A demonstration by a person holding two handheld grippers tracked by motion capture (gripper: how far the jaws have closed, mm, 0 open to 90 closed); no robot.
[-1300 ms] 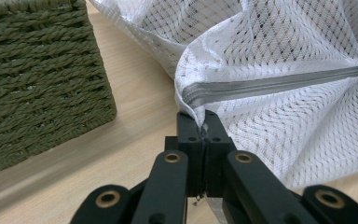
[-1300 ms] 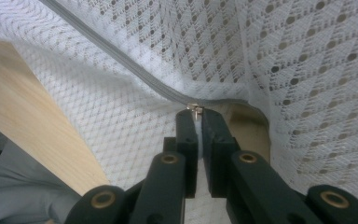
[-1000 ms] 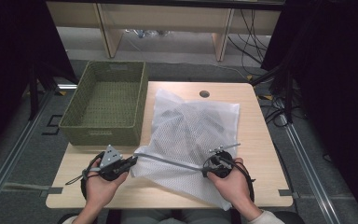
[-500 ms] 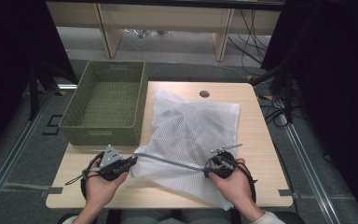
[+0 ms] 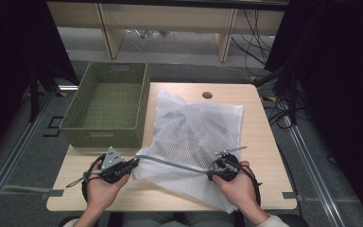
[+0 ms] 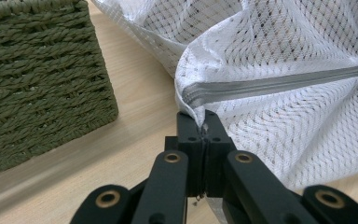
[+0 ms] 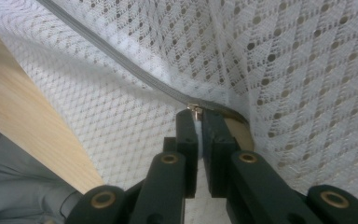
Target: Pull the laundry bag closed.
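A white mesh bag (image 5: 196, 125) lies on the wooden table (image 5: 264, 146), with dark items showing faintly through it. Its grey zipper (image 5: 175, 163) is pulled taut between my two grippers along the near edge. My left gripper (image 5: 134, 162) is shut on the bag's corner at the zipper's left end; in the left gripper view the pinched mesh (image 6: 284, 56) and zipper (image 6: 270, 85) rise from the gripper (image 6: 204, 122). My right gripper (image 5: 211, 172) is shut on the small metal zipper pull (image 7: 196, 108), where the gripper (image 7: 198, 115) meets the zipper (image 7: 121, 60).
A green woven basket (image 5: 108, 101) stands at the table's left, close to my left gripper, and its wall (image 6: 37, 79) looms in the left gripper view. A round cable hole (image 5: 207, 95) sits at the table's far edge. Bare wood lies right of the bag.
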